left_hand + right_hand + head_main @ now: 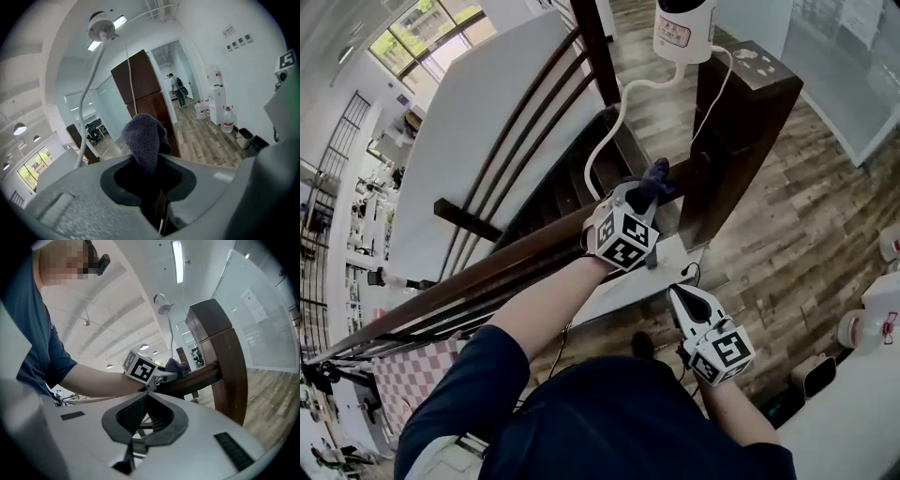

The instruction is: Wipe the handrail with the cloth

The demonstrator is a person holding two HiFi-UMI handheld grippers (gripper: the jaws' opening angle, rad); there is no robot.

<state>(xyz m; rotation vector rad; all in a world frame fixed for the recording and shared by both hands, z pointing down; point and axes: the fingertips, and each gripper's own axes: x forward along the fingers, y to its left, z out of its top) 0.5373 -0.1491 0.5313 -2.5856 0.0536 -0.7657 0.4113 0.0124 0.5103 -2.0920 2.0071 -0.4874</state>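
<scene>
The dark wooden handrail (487,272) climbs from the lower left to a thick newel post (736,122). My left gripper (649,195) is on top of the rail, just short of the post, shut on a dark blue-grey cloth (657,176). In the left gripper view the cloth (145,138) bulges up out of the shut left gripper (152,180). In the right gripper view the cloth (176,365) lies against the handrail (199,377) beside the post (225,357). My right gripper (677,295) hangs below the rail, shut and holding nothing.
A white device (684,28) with a white cable (614,122) hangs above the post. Slanted rail bars (534,103) and dark stairs (572,187) lie beyond the rail. Water bottles (862,328) stand on the wood floor at right. A far person (176,89) stands in a doorway.
</scene>
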